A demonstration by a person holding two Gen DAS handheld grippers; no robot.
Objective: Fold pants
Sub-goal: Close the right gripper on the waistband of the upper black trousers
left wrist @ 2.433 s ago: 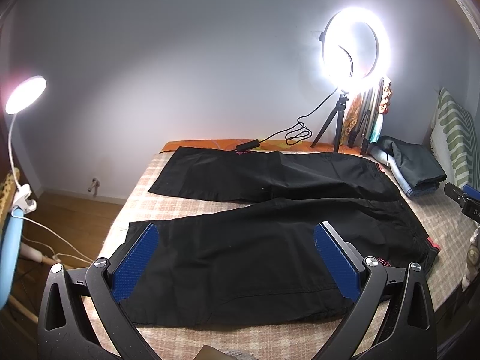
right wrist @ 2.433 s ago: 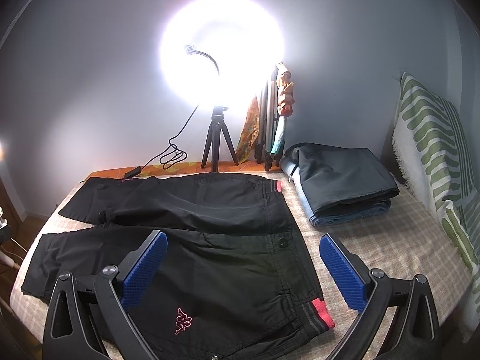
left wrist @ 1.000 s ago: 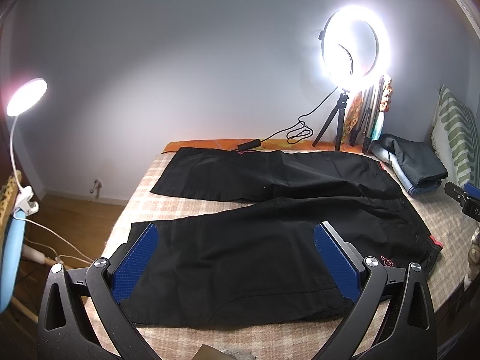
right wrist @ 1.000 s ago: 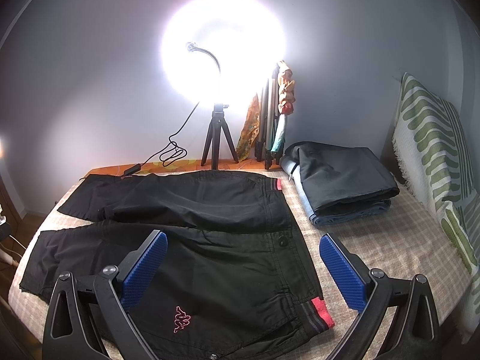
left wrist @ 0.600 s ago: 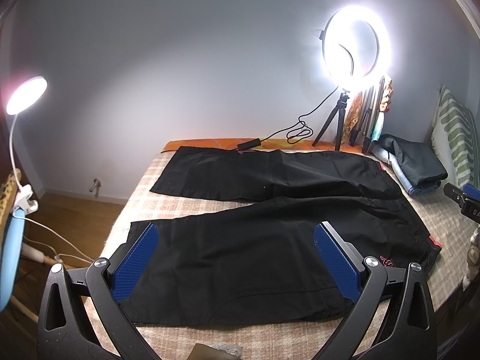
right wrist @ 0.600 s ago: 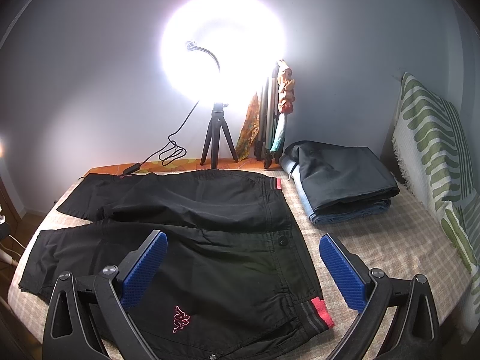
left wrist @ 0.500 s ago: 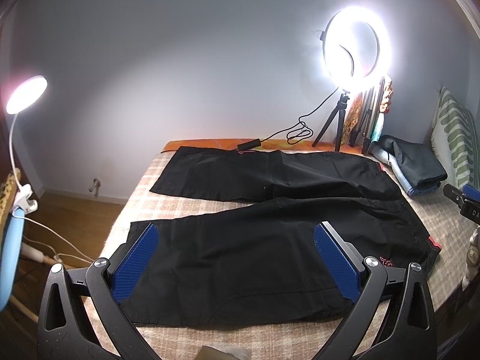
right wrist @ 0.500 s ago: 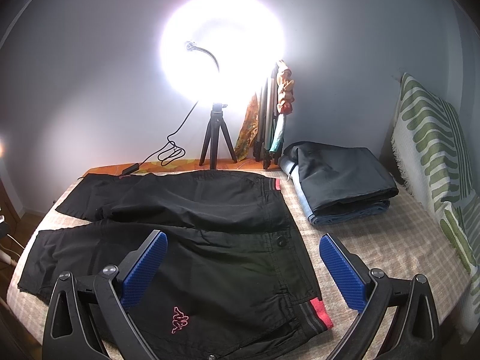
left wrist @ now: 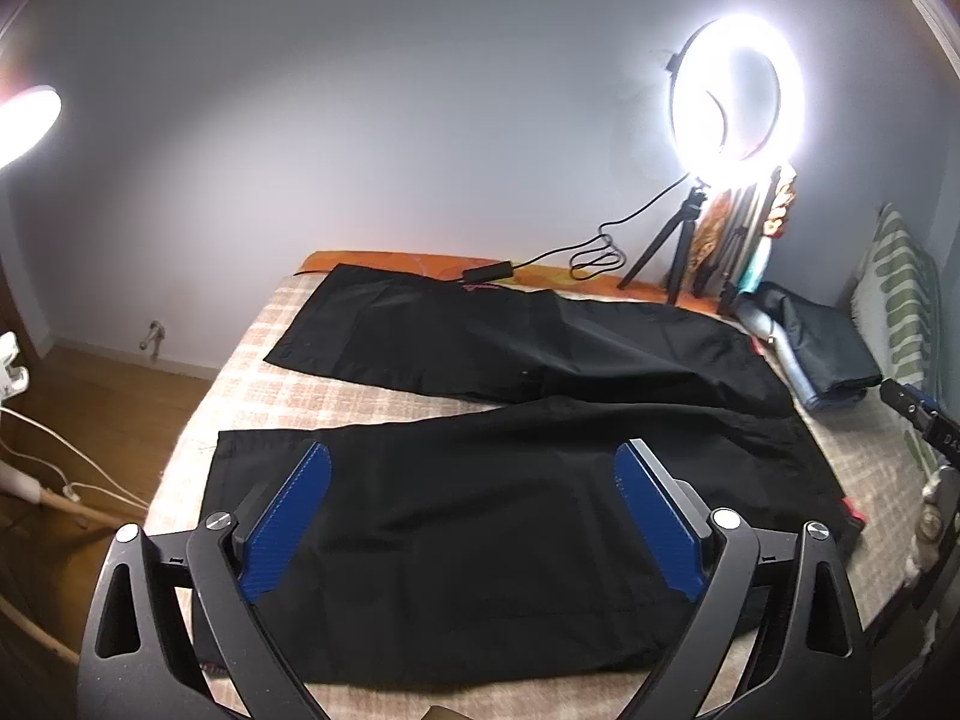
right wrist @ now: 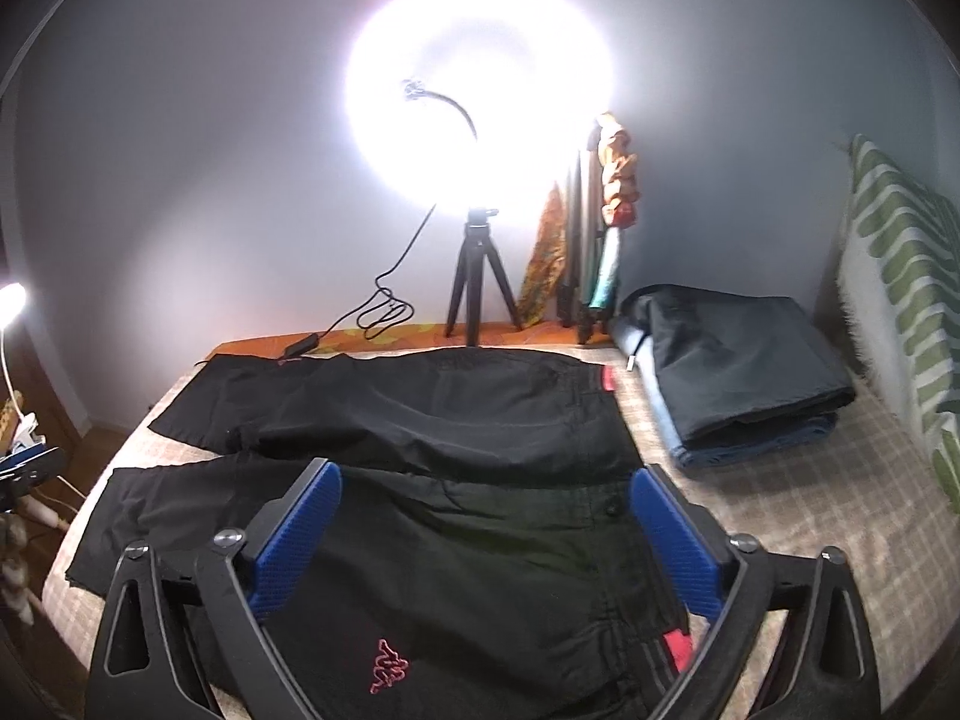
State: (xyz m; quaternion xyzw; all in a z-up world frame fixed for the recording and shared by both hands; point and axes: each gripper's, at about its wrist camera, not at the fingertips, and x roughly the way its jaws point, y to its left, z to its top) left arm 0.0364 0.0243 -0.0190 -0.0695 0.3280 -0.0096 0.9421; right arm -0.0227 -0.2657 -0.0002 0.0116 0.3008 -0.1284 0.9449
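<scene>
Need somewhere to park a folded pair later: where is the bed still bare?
Bare checked bedcover lies right of the black pants, in front of the folded dark stack and beside the green-striped cushion. A narrower wedge opens between the two legs near their cuffs. The far edge is crowded by the ring-light tripod and its cable.

A home bedroom: a bed [left wrist: 252, 372] with checked cover, a striped pillow [right wrist: 900, 276], wooden floor [left wrist: 108, 384], folded clothes [right wrist: 744, 372].
</scene>
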